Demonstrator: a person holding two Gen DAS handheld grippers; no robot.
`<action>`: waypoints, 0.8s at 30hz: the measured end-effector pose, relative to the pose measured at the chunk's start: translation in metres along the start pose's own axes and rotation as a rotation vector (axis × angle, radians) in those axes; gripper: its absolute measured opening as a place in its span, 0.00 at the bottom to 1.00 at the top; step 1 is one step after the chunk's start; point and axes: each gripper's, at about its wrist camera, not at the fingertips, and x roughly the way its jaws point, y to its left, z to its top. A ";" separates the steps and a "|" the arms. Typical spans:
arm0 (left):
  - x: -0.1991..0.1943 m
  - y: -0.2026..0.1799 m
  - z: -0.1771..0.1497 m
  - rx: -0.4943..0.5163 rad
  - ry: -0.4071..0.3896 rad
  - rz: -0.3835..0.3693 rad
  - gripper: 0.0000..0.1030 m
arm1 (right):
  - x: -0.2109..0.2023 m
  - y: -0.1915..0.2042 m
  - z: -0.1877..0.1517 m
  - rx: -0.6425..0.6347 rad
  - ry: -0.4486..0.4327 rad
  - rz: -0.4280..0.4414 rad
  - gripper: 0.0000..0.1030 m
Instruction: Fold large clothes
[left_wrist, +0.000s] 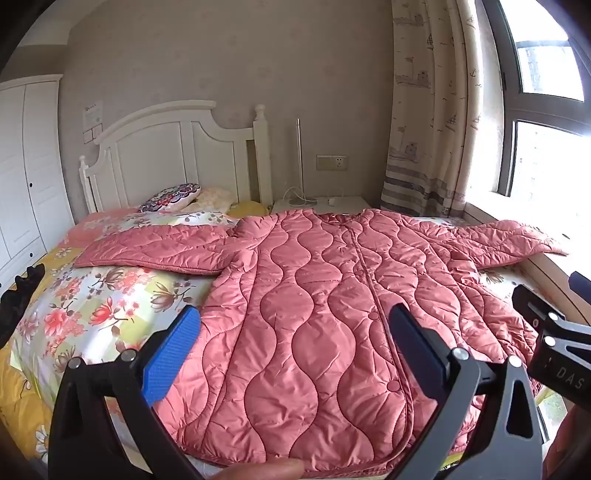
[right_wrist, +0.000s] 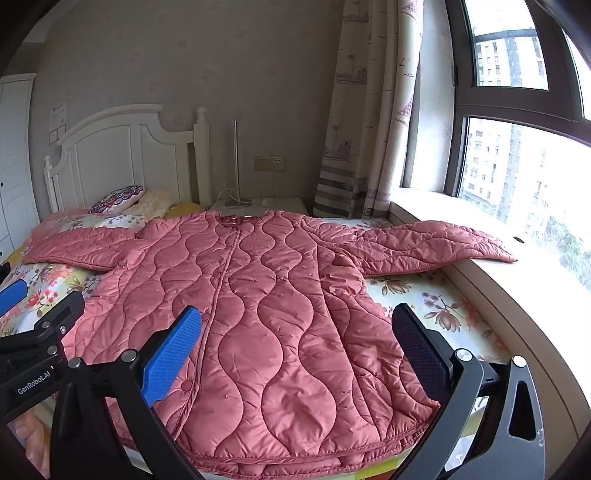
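Note:
A large pink quilted coat (left_wrist: 314, 295) lies flat and face up on the bed, snapped shut down the front, hem toward me. Its left sleeve (left_wrist: 155, 247) stretches over the floral bedding. Its right sleeve (right_wrist: 436, 243) reaches onto the window sill. My left gripper (left_wrist: 295, 347) is open and empty, held above the hem over the coat's left half. My right gripper (right_wrist: 295, 347) is open and empty above the hem over the coat's right half (right_wrist: 295, 295). The right gripper also shows at the right edge of the left wrist view (left_wrist: 554, 343).
The bed has a floral sheet (left_wrist: 92, 306) and a white headboard (left_wrist: 173, 155) with pillows (left_wrist: 173, 197). A nightstand (right_wrist: 258, 203) with cables stands behind the coat. A curtain (right_wrist: 362, 129), window sill (right_wrist: 535, 266) and window are at the right. A white wardrobe (left_wrist: 22, 166) is at the left.

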 end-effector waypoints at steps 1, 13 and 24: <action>0.000 0.000 0.000 0.000 0.002 0.000 0.98 | 0.000 0.000 0.000 0.002 0.000 0.001 0.96; 0.000 0.001 0.000 -0.013 0.004 -0.007 0.98 | -0.002 0.000 -0.001 0.002 0.003 0.001 0.96; 0.001 0.001 0.000 -0.016 0.006 -0.009 0.98 | -0.002 0.001 -0.001 -0.003 0.002 -0.004 0.96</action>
